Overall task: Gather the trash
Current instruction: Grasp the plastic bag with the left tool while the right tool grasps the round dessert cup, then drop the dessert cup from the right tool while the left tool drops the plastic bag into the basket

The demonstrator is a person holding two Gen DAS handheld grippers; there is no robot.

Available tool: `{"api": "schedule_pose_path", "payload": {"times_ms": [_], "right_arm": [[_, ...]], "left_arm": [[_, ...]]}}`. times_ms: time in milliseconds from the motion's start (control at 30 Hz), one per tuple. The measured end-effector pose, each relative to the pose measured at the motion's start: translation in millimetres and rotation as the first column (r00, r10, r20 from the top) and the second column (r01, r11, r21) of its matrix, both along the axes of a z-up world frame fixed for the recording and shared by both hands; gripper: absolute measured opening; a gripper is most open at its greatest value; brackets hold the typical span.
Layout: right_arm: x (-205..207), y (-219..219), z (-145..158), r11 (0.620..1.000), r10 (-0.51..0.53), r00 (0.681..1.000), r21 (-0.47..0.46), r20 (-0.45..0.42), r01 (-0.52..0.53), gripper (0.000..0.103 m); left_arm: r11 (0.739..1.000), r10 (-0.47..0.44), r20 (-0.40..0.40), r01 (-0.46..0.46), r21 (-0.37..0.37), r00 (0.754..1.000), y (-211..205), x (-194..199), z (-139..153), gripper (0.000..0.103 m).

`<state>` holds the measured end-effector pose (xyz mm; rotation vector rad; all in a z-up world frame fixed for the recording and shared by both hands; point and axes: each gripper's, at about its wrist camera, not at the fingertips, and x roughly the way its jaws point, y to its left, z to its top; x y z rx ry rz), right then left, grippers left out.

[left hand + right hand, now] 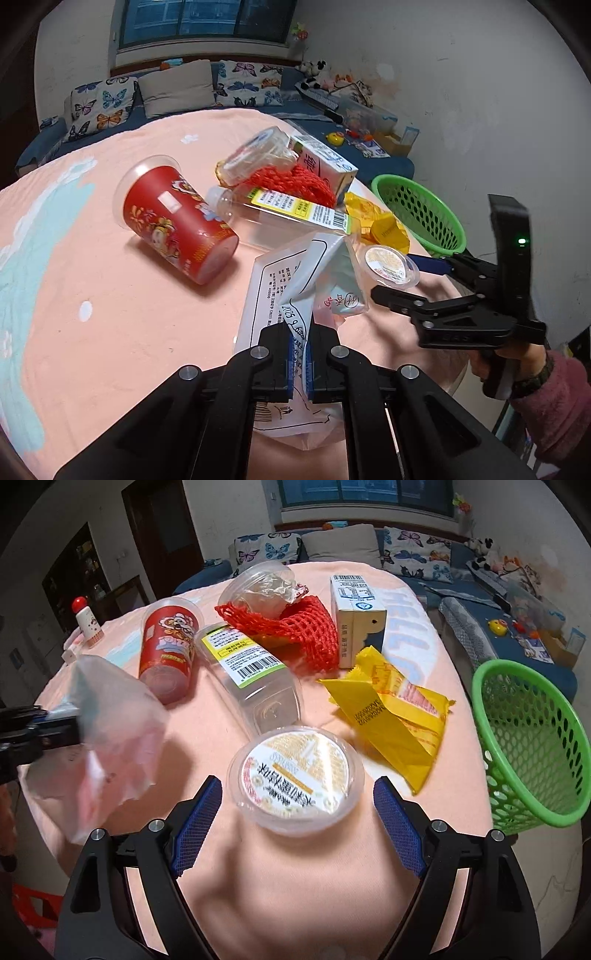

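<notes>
Pinching the bag (295, 295), the left gripper (300, 363) lifts it toward the basket (532, 746); beside the basket, the right gripper (299, 827) gapes wide around the tub (295, 779), ready to grasp.

1. Right gripper (297, 825): jaws spread wide, flanking a round sealed cup (295, 777) without touching.
2. Yellow wrapper (391, 720): right of cup.
3. Green basket (535, 746): far right, tilted.
4. Clear plastic bag (107, 734): left, pinched by the left gripper (55, 723).
</notes>
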<state>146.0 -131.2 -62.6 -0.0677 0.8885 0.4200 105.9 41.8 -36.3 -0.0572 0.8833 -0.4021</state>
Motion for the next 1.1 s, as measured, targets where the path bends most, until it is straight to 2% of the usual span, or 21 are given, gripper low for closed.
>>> {"api": "schedule_pose_path", "payload": {"times_ms": [100,267,367,667,833,1100], "right_arm": [[4.2,2.4,-2.4,1.000,-0.005,1.000,-0.006,-0.002,0.005,0.083],[6.1,-0.5,-5.1,1.000,-0.019,1.000,0.018,-0.019,0.019,0.068],[3.6,-4.3,-4.0,0.999,-0.021,0.999,0.037,-0.025,0.022,0.065],[-15.5,-21.3,15.9,0.997,-0.025,1.000,0.075,0.011,0.024,0.064],[-22.2,-41.1,32.7,0.994,-0.062,0.997,0.093,0.045,0.058,0.064],[-4.2,-107.1,47.6,0.973,-0.221,0.972,0.081,0.081,0.214,0.064]], "left_arm": [[1.000,0.007,0.004,-0.007,-0.009,1.000,3.1,0.2,2.6,0.004],[1.000,0.000,0.010,0.000,-0.009,1.000,2.7,-1.1,4.6,0.004],[1.000,-0.003,0.010,0.003,-0.013,1.000,0.5,1.6,7.0,0.004],[0.999,-0.031,0.018,0.031,-0.025,0.999,-14.8,9.1,12.8,0.004],[0.998,-0.051,0.014,0.052,-0.029,0.999,-26.6,14.3,16.1,0.004],[0.994,-0.104,0.032,0.105,-0.038,0.994,-57.3,26.3,27.1,0.004]]}}
